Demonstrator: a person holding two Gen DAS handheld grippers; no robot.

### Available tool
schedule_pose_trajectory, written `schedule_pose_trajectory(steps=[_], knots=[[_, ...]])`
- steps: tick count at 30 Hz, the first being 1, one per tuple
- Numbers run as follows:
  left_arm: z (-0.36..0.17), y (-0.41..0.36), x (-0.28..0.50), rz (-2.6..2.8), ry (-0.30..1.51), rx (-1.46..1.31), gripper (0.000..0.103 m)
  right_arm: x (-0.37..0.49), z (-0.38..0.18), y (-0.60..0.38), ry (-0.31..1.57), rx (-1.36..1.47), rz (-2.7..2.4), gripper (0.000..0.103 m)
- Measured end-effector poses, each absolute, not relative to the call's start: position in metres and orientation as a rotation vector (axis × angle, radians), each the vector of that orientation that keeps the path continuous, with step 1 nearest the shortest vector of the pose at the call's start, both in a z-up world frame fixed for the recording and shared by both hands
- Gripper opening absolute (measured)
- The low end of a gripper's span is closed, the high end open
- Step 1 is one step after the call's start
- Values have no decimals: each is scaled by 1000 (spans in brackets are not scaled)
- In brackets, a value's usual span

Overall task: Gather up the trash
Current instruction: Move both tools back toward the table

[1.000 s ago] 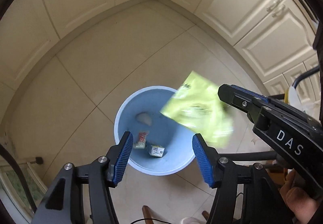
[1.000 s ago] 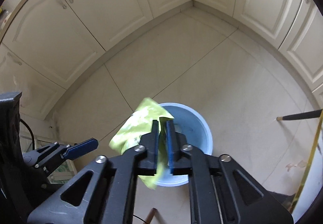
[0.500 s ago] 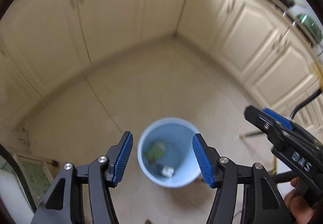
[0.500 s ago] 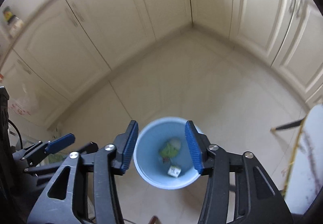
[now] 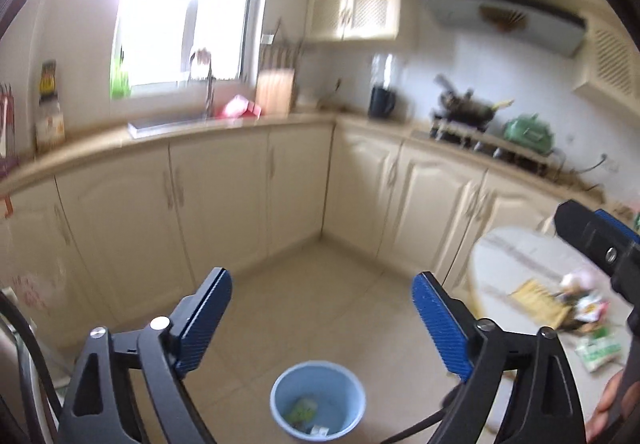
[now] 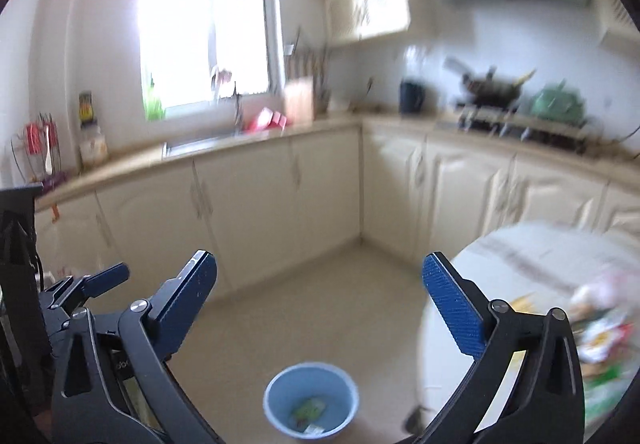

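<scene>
A light blue bin (image 5: 318, 400) (image 6: 311, 400) stands on the tiled floor far below both grippers, with a green wrapper (image 5: 302, 409) (image 6: 308, 410) and small scraps inside. My left gripper (image 5: 322, 318) is high above it, its jaws opening wide with nothing between them. My right gripper (image 6: 320, 300) is also raised, jaws opening wide and empty. More trash (image 5: 580, 304) (image 6: 600, 324) lies on a round white table (image 5: 504, 256) (image 6: 520, 260) at the right: wrappers and packets, blurred. The right gripper's body shows at the right edge of the left wrist view.
Cream kitchen cabinets (image 5: 224, 200) run along two walls and meet in a corner. A sink and window (image 5: 172, 12) sit at the back left, a stove with pans (image 5: 468, 112) at the back right. A hand (image 5: 608, 404) shows at the lower right.
The green wrapper left the right gripper and dropped into the bin. Both grippers rose and tilted up, so the bin shrank and the kitchen counters came into view. Both jaws spread wider.
</scene>
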State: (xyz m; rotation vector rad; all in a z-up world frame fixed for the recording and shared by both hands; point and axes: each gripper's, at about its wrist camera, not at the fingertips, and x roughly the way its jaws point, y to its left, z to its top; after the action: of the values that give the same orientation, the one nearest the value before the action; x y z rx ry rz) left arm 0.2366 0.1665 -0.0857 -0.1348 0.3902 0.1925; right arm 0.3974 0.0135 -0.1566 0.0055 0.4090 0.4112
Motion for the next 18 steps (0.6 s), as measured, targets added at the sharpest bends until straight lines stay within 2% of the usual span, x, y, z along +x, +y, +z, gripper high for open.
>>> schedule_pose_trajectory(steps=[3,8,12,18], knots=[[-70,128,206,151,319,-125,100,361,-115,-12,318,-3,358,103],[-49,85,159,93,211,-96,102,302,-69,-58,221,-8,251,103],[-70,61,119,65,149,-65,102,265,-52,-87,197,14,180,103],[-132,63,60,14,106,-14,102,222,-39,-134,173,31,96,103]])
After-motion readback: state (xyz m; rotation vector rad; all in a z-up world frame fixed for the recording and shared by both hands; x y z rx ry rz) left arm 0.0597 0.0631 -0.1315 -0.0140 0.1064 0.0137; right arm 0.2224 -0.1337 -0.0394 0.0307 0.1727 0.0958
